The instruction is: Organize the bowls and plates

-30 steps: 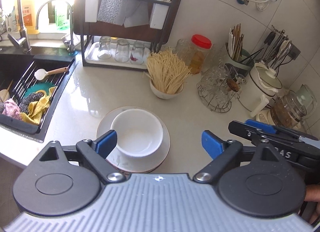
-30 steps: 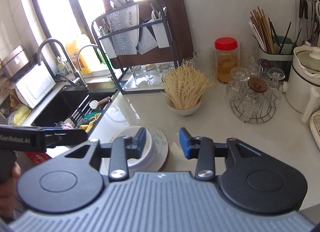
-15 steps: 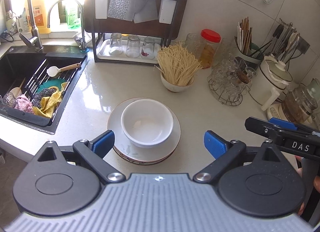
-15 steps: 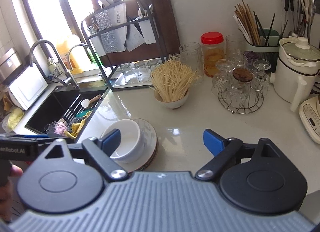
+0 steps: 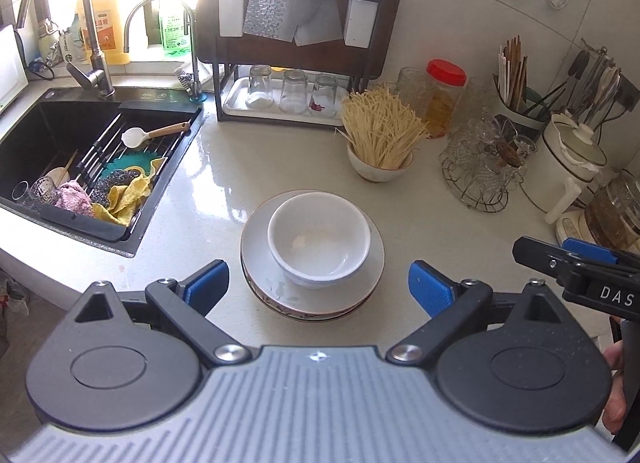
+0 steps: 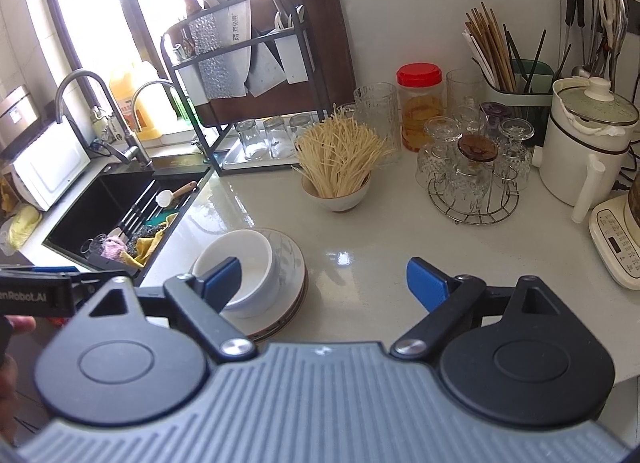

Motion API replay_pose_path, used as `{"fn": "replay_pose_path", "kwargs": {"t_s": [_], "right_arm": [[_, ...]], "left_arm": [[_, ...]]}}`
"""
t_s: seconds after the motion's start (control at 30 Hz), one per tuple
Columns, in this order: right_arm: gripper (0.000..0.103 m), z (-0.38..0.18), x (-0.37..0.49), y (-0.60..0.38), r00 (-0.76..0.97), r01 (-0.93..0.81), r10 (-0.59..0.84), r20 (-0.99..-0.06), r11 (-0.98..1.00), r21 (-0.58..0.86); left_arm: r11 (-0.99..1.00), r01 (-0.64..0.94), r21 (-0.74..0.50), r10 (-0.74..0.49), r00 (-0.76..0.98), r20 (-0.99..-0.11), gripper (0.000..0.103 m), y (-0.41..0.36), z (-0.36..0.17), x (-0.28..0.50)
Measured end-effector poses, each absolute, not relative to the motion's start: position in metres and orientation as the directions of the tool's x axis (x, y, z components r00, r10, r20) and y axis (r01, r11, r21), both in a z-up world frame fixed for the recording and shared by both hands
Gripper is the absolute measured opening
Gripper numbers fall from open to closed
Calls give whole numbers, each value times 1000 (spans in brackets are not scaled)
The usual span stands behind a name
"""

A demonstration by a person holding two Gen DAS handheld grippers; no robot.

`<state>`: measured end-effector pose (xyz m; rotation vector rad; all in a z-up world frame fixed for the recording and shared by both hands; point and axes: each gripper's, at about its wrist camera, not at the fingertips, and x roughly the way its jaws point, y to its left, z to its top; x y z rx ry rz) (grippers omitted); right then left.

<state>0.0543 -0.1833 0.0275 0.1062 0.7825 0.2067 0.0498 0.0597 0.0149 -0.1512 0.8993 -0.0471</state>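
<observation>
A white bowl sits inside a stack of plates on the pale countertop, near its front edge and just right of the black sink. The left gripper hangs in front of the stack with its blue pads spread wide, one on each side of the plates and touching neither. The right gripper also stands wide open and empty; its left pad overlaps the bowl's rim in the picture, though whether it touches cannot be told.

Behind the stack stands a small bowl of dry noodles, and to its right a wire stand of glass cups, a red-lidded jar and a white kettle. A dark dish rack with three upturned glasses stands at the back (nothing lies between the grippers and the stack itself).

The left wrist view looks down into the sink, showing a white spoon, a yellow cloth and a pink one on its grid, and catches the right gripper's finger at the right edge. The right wrist view shows a cleaver hung on the rack, a chopstick holder, a white appliance panel at the right, and the left gripper's arm at the left edge.
</observation>
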Motion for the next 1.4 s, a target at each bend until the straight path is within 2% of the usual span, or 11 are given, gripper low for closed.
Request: {"fn": "replay_pose_path", "kwargs": {"t_s": [1.4], "right_arm": [[91,29,50,-185,687,-171,238,-686,971,166]], "left_arm": [[992,-45,-119,-66,618,-783,98,49,17,39]]}}
